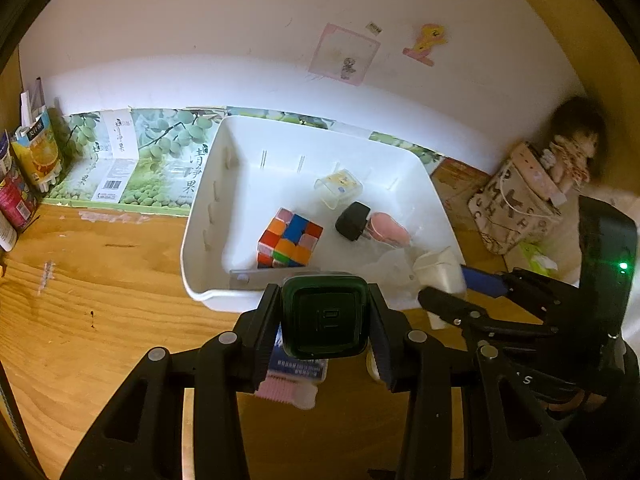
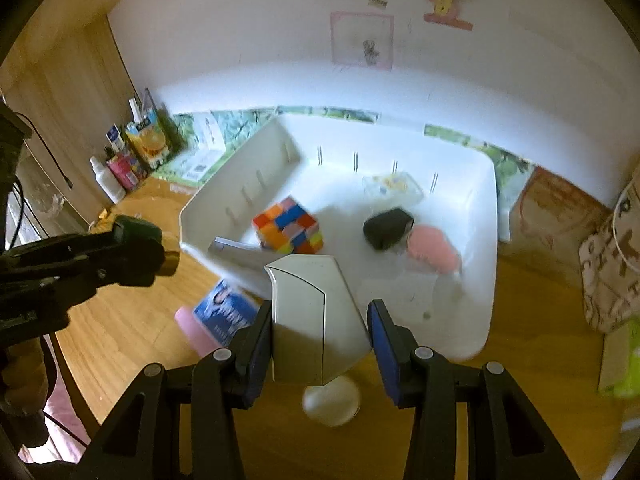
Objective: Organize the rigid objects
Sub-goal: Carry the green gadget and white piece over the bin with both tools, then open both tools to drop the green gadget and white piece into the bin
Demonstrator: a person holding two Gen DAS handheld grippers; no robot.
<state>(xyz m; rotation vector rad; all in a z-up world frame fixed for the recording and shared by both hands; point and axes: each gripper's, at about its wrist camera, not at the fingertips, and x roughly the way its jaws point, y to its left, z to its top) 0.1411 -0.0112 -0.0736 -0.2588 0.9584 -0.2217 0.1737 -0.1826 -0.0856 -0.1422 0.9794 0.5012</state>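
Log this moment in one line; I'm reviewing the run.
left tongs: shut on green cap | right tongs: hold white box | white bin: holds cube

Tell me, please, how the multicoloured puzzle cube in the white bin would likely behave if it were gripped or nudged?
The puzzle cube looks like rigid plastic, so it should hold its shape in a grip. Its flat faces suggest it would slide across the white bin floor rather than roll. Its glossy tiles may be somewhat slippery, and its layers might twist if squeezed off-centre.
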